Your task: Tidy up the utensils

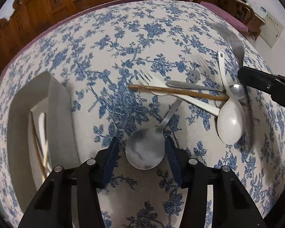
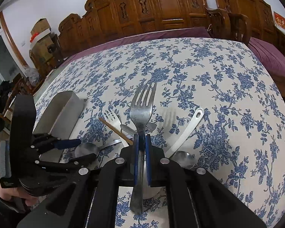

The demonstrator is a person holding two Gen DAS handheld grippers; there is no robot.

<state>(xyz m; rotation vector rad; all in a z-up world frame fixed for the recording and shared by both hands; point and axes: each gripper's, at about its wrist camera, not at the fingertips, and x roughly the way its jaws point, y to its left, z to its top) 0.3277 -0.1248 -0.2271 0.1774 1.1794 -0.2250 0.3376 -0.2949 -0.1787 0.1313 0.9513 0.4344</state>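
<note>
Right wrist view is showing the right gripper (image 2: 142,142), its jaws pinching the steel fork (image 2: 142,110) by the handle, tines lifting above the utensil pile on the bench (image 2: 228,98). The left gripper (image 1: 142,144), jaws spread, is straddling the metal spoon (image 1: 145,152) beside the grey organizer tray (image 1: 60,102).

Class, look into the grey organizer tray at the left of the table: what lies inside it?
Inside the grey tray, the left wrist view shows a few thin chopstick-like sticks in one compartment. The tray's walls hide the rest of its inside, so other contents cannot be told.
</note>
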